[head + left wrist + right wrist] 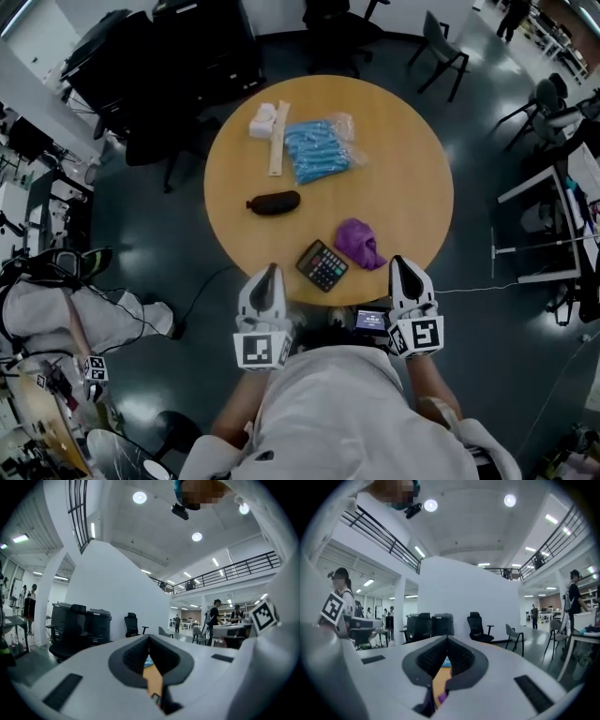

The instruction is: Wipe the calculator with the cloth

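White plastic jaws on your left gripper [270, 274] are pressed together with nothing between them, and your right gripper [404, 266] is the same: closed and empty. In both gripper views the jaws point level across the room rather than down at the work. You hold both at the near rim of the round wooden table [412, 150], close to your body, which reads as a parked pose that keeps the tabletop in plain sight.

Between the two grippers and just ahead of them lies the calculator [322, 265], flat and keys up. The purple cloth [359, 242] sits bunched at its right corner, touching or nearly so, on your right gripper's side. With the cloth loose and neither thing held, this could be the moment before wiping or the one after the cloth was set down.

Farther off lie a black pouch [273, 202], a blue packet [316, 150] and a wooden ruler [277, 139].
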`<state>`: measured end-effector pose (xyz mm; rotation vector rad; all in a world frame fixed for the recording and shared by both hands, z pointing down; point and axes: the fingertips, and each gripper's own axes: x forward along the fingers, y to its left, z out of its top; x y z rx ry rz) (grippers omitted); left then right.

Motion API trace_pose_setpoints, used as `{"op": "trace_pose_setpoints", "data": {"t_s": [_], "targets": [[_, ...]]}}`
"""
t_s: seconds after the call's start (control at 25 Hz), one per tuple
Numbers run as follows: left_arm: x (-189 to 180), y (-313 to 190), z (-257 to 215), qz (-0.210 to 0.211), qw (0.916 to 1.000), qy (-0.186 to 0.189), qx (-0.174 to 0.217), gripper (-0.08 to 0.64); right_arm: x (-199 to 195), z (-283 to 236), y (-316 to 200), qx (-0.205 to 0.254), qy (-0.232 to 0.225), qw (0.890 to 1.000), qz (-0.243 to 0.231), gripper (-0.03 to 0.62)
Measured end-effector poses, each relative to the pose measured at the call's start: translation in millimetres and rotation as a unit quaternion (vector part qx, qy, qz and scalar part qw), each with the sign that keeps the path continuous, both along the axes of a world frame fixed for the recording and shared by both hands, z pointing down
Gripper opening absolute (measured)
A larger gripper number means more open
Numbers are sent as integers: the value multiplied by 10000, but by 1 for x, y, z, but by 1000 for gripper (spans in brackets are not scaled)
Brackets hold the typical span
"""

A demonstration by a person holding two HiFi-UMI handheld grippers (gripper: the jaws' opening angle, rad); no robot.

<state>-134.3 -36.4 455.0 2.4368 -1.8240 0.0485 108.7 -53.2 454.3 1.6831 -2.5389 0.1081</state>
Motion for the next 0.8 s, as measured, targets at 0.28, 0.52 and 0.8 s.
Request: {"op": "trace_pose_setpoints", "data": {"t_s": [0.28, 0.52, 0.8], "targets": [[31, 15, 14, 321, 9987, 268, -284, 8, -10, 11, 25, -285, -193, 9994, -37, 15], [40, 12, 15, 436, 9983, 264, -286, 8, -9, 12, 30, -224, -190, 9996, -27, 15], [43, 11, 12, 449, 9984, 270, -222, 8, -7, 6, 27, -91, -187, 9998, -35, 15]]}}
